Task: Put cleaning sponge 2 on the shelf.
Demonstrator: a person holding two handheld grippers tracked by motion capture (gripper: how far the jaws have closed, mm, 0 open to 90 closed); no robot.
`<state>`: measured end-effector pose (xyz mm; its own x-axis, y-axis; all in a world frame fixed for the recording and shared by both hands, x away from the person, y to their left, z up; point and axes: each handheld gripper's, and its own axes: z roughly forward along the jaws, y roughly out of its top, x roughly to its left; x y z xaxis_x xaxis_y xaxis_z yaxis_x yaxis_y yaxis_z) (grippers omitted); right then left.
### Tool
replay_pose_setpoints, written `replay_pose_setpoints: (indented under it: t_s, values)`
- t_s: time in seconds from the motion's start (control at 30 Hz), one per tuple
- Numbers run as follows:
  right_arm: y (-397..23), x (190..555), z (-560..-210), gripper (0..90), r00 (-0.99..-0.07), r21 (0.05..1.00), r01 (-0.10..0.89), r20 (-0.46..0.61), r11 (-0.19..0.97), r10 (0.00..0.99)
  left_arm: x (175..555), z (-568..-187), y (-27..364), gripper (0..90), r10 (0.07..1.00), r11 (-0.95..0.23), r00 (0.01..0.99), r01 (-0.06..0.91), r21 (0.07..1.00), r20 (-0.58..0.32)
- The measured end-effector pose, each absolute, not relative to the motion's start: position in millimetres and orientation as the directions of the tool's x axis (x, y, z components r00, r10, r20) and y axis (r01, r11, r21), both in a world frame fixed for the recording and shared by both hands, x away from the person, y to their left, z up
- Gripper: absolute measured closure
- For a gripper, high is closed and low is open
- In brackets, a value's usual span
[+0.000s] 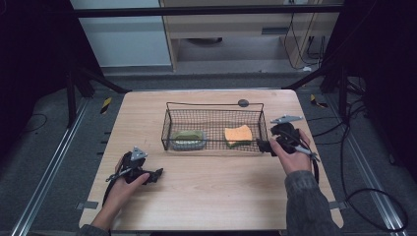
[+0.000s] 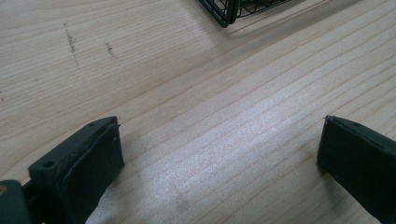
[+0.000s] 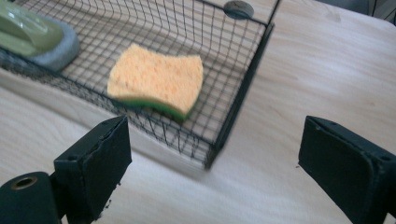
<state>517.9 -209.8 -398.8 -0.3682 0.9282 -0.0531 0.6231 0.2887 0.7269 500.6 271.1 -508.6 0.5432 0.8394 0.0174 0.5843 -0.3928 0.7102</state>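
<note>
Inside wire basket [image 3: 243,88]: wavy orange sponge [image 3: 156,79], green underside.

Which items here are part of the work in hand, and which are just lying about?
In play:
wire basket
orange sponge, in the basket's right end
right gripper, open beside the basket's corner

Lying about:
green-and-grey scrubber, in the basket's left end
dark round disc behind the basket
left gripper, open over bare table

Orange sponge [image 1: 238,134] with green scrub underside, lying flat, orange face up, in right end of black wire basket [image 1: 214,105] on the table. Green-topped grey scrubber [image 1: 187,139] lies flat in the basket's left end, well apart from sponge.
</note>
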Motion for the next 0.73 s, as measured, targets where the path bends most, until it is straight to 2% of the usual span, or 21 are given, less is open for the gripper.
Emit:
replay_pose_setpoints:
  t_s: [0.13,0.17,0.2,0.3,0.43,0.57,0.73]
  values:
    - [-223,499,-419,9.4,-0.357,0.736,0.621,-0.039,0.269,0.933,501,-509,271,0.0,0.84,-0.393,0.542,0.585,0.71,0.018]
    - [-228,493,-434,8.4,-0.355,0.737,0.622,-0.037,0.266,0.934,501,-509,271,0.0,0.84,-0.392,0.542,0.585,0.71,0.018]
    - [-228,493,-434,8.4,-0.355,0.737,0.622,-0.037,0.266,0.934,501,-509,271,0.0,0.84,-0.392,0.542,0.585,0.71,0.018]
    - [-232,488,-468,8.3,-0.349,0.711,0.652,-0.027,0.263,0.937,501,-509,271,0.0,0.84,-0.392,0.542,0.584,0.711,0.017]
    - [-233,488,-493,8.1,-0.323,0.698,0.671,-0.027,0.249,0.946,501,-509,272,0.0,0.838,-0.393,0.546,0.582,0.712,0.016]
    - [-235,489,-509,6.8,-0.293,0.712,0.667,-0.02,0.219,0.956,501,-509,272,0.0,0.837,-0.394,0.547,0.581,0.712,0.017]
    - [-236,489,-512,5.2,-0.279,0.734,0.651,-0.004,0.192,0.96,501,-509,272,0.0,0.838,-0.393,0.546,0.582,0.712,0.016]
